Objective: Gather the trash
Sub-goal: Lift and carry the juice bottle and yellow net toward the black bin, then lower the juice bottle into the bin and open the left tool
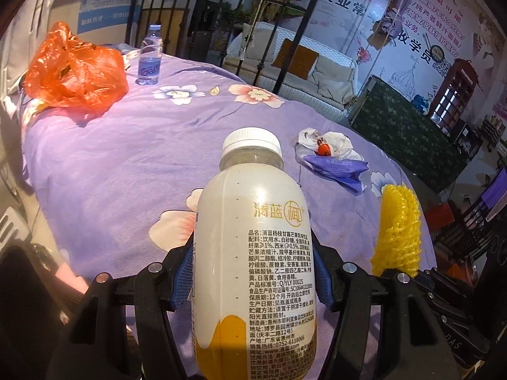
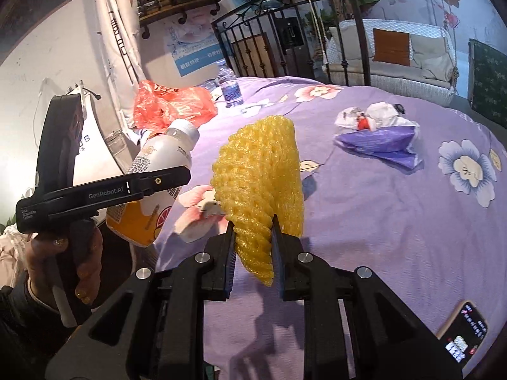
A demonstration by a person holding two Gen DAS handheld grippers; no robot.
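My left gripper point(image 1: 253, 272) is shut on a white and yellow drink bottle point(image 1: 253, 253) with a white cap, held above the near edge of the purple flowered cloth. The bottle also shows in the right wrist view point(image 2: 158, 171). My right gripper point(image 2: 253, 237) is shut on a yellow foam net sleeve point(image 2: 263, 171), which also shows at the right of the left wrist view point(image 1: 397, 231). An orange plastic bag point(image 1: 76, 69) lies open at the far left of the table. A pile of crumpled white paper and a purple wrapper point(image 1: 332, 158) lies to the right.
A clear water bottle point(image 1: 149, 57) stands upright beside the orange bag. A phone point(image 2: 462, 335) lies at the near right edge of the table. A black metal rail point(image 1: 221, 15) stands behind the table. The table edge falls away on the left.
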